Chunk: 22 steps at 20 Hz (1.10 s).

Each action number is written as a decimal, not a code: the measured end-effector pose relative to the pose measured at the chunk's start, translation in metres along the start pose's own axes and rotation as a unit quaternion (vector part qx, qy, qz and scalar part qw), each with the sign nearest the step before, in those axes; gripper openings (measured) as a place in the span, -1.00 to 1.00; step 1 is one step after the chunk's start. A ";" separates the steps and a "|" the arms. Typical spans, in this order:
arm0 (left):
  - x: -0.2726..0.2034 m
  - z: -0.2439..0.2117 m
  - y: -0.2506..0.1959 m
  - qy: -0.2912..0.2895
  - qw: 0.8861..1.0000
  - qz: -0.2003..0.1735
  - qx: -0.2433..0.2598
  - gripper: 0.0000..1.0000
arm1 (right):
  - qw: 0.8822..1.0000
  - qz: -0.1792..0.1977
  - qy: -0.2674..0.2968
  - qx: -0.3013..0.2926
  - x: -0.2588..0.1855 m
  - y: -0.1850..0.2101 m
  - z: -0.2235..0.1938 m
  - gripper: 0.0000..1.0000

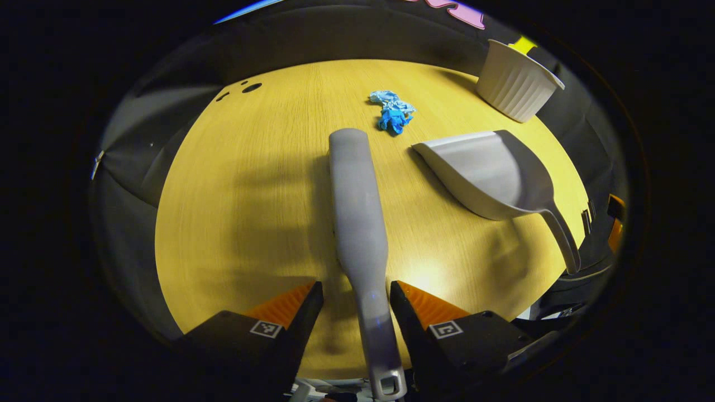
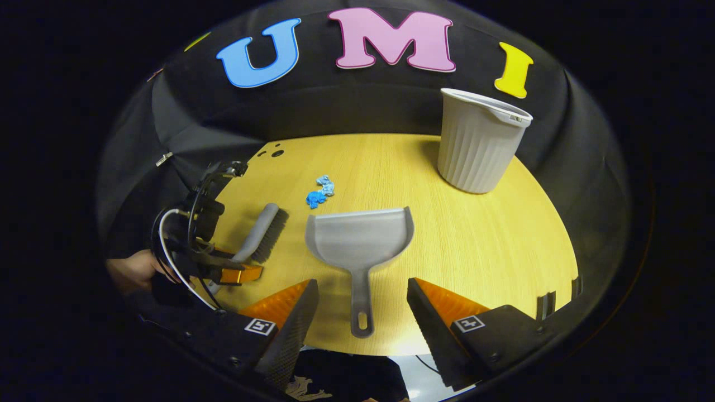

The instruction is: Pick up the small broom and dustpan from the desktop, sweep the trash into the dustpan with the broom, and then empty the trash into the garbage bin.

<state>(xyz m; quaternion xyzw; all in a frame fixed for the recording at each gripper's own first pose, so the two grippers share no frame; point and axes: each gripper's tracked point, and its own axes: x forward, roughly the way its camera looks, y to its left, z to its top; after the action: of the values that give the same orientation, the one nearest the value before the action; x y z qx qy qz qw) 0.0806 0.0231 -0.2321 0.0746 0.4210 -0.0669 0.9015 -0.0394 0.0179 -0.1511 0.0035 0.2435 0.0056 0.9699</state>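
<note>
My left tool point(image 1: 356, 304): wide, fingers flanking broom point(image 1: 357, 223) handle. My right tool point(image 2: 362, 312): wide, dustpan point(image 2: 360, 240) handle between fingers. Trash point(image 1: 392, 111) ahead of broom; bin point(image 2: 479, 142) beyond dustpan on surface point(image 2: 503, 245).

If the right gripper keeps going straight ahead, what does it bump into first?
Most likely the dustpan: its handle lies between the open right gripper fingers, pointing back at it. How high the gripper hovers over the table is unclear.

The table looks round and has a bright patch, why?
Left gripper view: fisheye bends the table edge; glare sits beside the broom handle, with soft shadows to its left. Right gripper view: same bending, the bin leans, lighting is even, everything is sharp.
</note>
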 end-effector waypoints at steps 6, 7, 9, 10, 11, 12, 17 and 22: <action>0.007 0.005 0.001 -0.004 0.999 0.014 0.028 0.24 | 0.999 0.005 0.036 0.031 0.010 -0.003 -0.020 0.98; 0.009 0.006 0.000 -0.005 0.999 0.014 0.033 0.11 | 0.999 0.005 0.040 0.035 0.012 -0.003 -0.022 0.98; 0.010 0.012 -0.002 -0.013 0.999 0.015 0.034 -0.08 | 0.998 0.008 0.048 0.039 0.018 -0.005 -0.023 0.98; 0.012 0.013 -0.003 -0.015 0.999 0.016 0.028 -0.30 | 0.998 0.010 0.052 0.039 0.022 -0.004 -0.024 0.98; 0.013 0.015 -0.003 -0.021 0.999 0.014 0.025 -0.27 | 0.998 0.013 0.056 0.039 0.026 -0.003 -0.025 0.98; 0.012 0.015 -0.004 -0.025 0.999 0.012 0.023 -0.39 | 0.997 0.016 0.060 0.037 0.031 -0.001 -0.025 0.98; 0.001 0.018 -0.001 -0.063 0.998 -0.002 0.007 -0.45 | 0.995 0.030 0.086 0.043 0.055 0.009 -0.032 0.98; -0.035 0.022 0.001 -0.109 0.994 -0.007 -0.008 -0.45 | 0.992 0.023 0.108 0.059 0.075 0.007 -0.037 0.98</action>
<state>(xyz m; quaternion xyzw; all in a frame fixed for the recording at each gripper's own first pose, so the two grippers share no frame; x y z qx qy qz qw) 0.0749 0.0221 -0.1912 0.0567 0.3208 -0.0779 0.9422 0.0090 0.0261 -0.2191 0.0653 0.3465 0.0140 0.9357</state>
